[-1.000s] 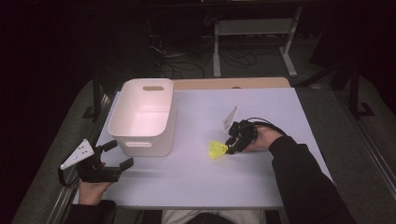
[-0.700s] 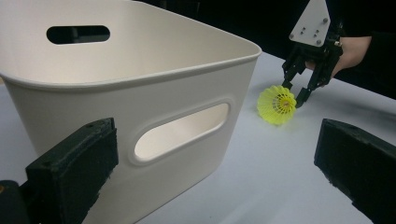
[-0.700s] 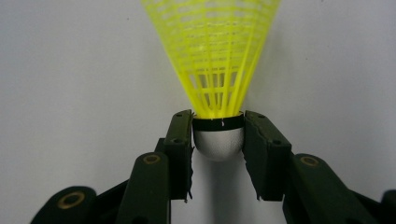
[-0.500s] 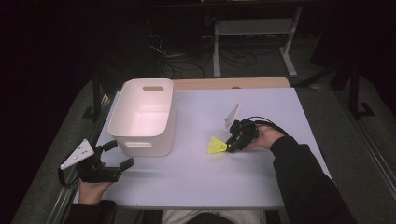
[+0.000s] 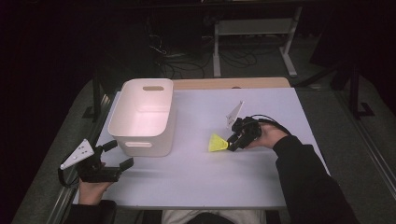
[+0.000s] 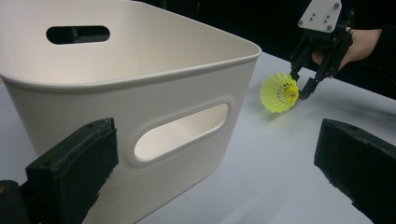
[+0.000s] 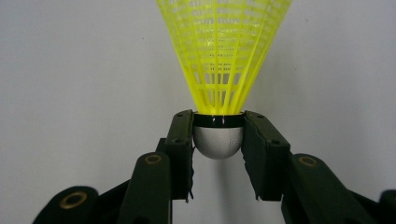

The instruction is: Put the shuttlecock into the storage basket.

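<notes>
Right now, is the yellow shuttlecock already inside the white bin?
No, the shuttlecock lies on the table to the right of the bin, its cork clamped in the right tool.

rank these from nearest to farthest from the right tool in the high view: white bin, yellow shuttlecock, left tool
1. yellow shuttlecock, clamped by its cork in the right tool.
2. white bin, across the table to the left.
3. left tool, at the near left edge.

Yellow plastic-mesh shuttlecock (image 7: 224,56) with glossy pale cap; smooth matt plastic bin (image 6: 140,88).
</notes>
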Tool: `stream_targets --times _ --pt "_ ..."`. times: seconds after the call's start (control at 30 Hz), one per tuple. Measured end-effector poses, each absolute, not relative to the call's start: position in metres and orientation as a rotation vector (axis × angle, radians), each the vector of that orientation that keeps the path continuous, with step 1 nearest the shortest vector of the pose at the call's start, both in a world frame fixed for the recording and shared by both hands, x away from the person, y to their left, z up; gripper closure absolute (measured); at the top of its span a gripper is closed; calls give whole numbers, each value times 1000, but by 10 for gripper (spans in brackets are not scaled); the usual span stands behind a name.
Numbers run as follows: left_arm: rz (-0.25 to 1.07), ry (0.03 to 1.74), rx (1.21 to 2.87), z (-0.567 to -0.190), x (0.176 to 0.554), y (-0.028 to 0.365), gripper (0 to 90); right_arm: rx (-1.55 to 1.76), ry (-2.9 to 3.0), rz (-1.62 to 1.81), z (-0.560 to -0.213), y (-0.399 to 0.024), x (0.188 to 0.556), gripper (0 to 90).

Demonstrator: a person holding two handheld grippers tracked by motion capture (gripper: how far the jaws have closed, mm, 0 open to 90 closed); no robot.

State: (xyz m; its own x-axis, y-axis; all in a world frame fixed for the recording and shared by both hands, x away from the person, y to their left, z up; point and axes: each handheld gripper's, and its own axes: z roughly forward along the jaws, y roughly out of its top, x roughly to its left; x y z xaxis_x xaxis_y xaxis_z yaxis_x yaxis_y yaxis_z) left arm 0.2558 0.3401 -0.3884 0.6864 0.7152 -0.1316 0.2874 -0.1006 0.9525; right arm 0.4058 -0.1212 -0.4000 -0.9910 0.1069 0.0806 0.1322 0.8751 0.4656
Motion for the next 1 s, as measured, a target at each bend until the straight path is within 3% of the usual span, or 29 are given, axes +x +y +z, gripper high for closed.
stream_targets --times 1.0 --pt "434 815 1683 -388 256 340 0 -272 -2987 -873 -359 -121 397 632"
